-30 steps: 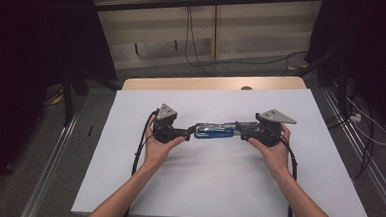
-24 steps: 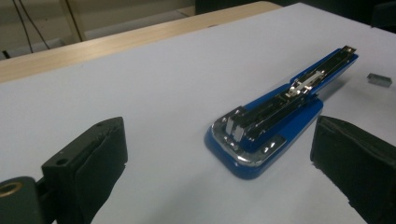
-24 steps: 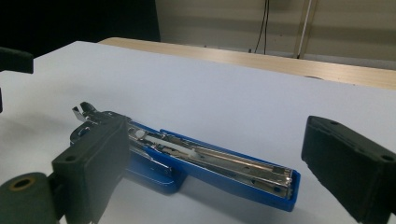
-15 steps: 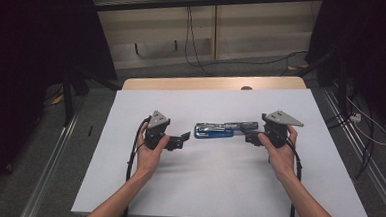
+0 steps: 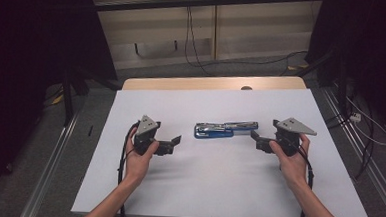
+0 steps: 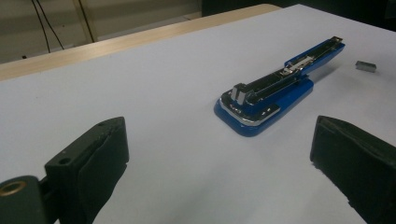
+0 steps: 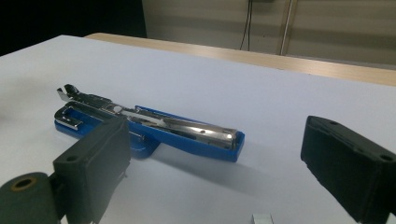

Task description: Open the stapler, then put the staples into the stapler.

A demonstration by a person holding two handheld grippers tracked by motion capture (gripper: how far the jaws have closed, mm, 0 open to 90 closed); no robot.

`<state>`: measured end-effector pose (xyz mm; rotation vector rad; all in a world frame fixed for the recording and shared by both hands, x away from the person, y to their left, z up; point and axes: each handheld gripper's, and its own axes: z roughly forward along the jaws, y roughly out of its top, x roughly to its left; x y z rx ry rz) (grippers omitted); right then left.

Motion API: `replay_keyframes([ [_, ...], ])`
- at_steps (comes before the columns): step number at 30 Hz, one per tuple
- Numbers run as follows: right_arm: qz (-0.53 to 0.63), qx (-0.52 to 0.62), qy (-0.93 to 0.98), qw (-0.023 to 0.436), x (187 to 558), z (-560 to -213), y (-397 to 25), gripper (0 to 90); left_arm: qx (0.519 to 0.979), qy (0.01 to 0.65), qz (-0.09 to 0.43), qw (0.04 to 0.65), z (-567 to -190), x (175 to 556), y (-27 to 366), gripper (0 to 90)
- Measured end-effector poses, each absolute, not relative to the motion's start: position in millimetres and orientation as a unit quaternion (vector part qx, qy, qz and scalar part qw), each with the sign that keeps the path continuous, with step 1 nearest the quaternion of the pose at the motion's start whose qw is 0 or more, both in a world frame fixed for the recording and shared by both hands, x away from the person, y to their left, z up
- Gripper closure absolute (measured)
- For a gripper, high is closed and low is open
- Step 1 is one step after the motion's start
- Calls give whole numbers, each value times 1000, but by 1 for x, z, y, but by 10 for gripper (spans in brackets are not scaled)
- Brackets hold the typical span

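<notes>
Both hand-held grippers drawn back from stapler (image 5: 225,129), jaws wide, empty; white table (image 5: 217,190).

A white table (image 5: 217,190) fills the middle, with a wooden strip (image 5: 212,83) along its far edge; a blue stapler (image 5: 225,129) lies near the centre, its metal top swung open and pointing right; the left gripper (image 5: 171,142) sits left of the stapler, held in the left hand (image 5: 139,162), jaws apart and aimed at it; the right gripper (image 5: 255,138) sits just right of it, held in the right hand (image 5: 291,161), clear of the stapler; cables (image 5: 190,33) hang behind the table.
</notes>
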<state>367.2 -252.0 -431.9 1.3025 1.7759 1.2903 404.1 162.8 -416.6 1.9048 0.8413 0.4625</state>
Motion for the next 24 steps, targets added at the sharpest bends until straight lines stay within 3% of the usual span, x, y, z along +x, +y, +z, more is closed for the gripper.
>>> replay_keyframes([
  [5,476,477,673,305,360,-429,-253,85,778,349,196,484,-417,393,170,45],
  [18,489,491,675,254,360,-430,-256,97,759,362,206,500,-414,380,191,43],
  [24,496,494,672,239,365,-424,-259,56,757,366,201,503,-418,372,197,43],
])
